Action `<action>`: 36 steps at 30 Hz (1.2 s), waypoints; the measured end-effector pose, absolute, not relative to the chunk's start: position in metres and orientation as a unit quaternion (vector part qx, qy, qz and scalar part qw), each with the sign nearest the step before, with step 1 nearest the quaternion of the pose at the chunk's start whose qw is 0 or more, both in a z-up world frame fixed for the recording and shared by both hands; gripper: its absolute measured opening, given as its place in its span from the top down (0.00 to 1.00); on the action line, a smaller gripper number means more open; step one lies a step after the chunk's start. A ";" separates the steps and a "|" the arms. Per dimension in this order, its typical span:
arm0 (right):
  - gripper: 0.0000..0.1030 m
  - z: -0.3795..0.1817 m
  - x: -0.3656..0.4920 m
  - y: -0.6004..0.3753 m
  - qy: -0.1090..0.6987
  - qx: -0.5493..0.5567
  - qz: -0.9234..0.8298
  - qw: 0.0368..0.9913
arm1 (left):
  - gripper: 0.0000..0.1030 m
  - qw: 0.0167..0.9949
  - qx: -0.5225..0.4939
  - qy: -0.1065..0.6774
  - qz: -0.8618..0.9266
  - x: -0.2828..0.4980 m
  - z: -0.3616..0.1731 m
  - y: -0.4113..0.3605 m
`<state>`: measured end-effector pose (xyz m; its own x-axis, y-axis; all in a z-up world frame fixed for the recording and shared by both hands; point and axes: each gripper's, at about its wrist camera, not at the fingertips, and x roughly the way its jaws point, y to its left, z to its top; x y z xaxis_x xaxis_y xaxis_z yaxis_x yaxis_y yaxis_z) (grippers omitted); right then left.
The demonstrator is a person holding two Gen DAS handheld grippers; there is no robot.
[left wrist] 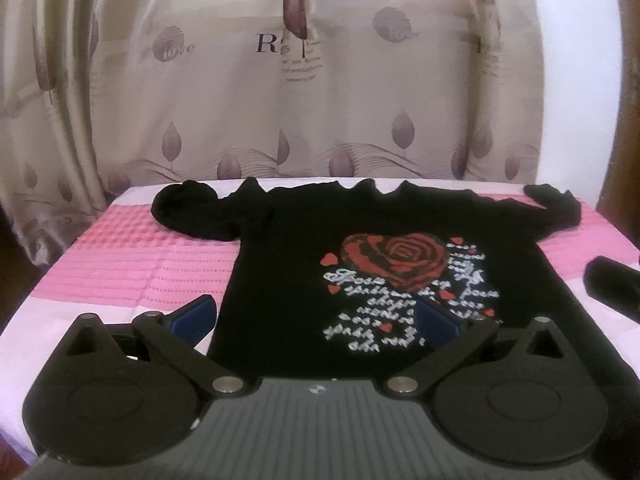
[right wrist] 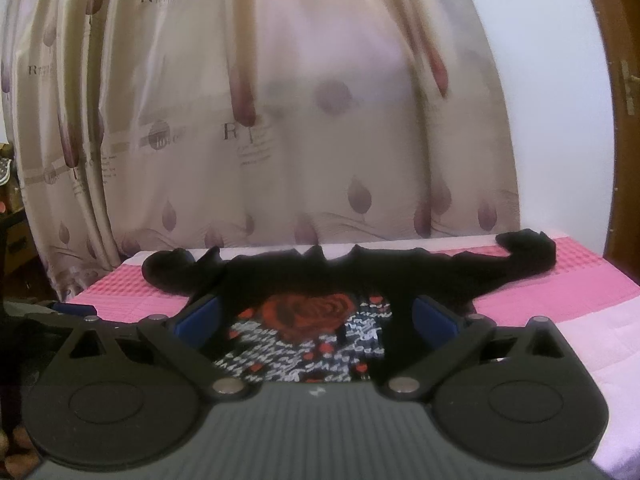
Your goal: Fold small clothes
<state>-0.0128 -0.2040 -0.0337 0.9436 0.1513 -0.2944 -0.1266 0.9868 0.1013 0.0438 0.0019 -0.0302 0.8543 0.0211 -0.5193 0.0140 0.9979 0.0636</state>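
Observation:
A small black shirt (left wrist: 288, 256) with a red rose and white script print lies flat on a pink cloth, sleeves spread to both sides. My left gripper (left wrist: 316, 318) is open over the shirt's near hem, its blue pads (left wrist: 192, 316) wide apart. The right gripper's black tip (left wrist: 612, 284) shows at the right edge of the left wrist view. In the right wrist view the shirt (right wrist: 304, 276) lies ahead, and my right gripper (right wrist: 316, 316) is open above its printed front, holding nothing.
The pink and white cloth (left wrist: 132, 264) covers the table. A beige patterned curtain (left wrist: 320, 80) hangs just behind the far edge. A white wall and wooden door frame (right wrist: 616, 80) stand at the right. Clutter (right wrist: 12, 184) sits at the far left.

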 end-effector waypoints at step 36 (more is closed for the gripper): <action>0.00 -0.111 0.098 -0.229 0.291 0.076 0.060 0.952 | 0.00 0.954 0.074 0.275 0.091 0.327 -0.044 0.185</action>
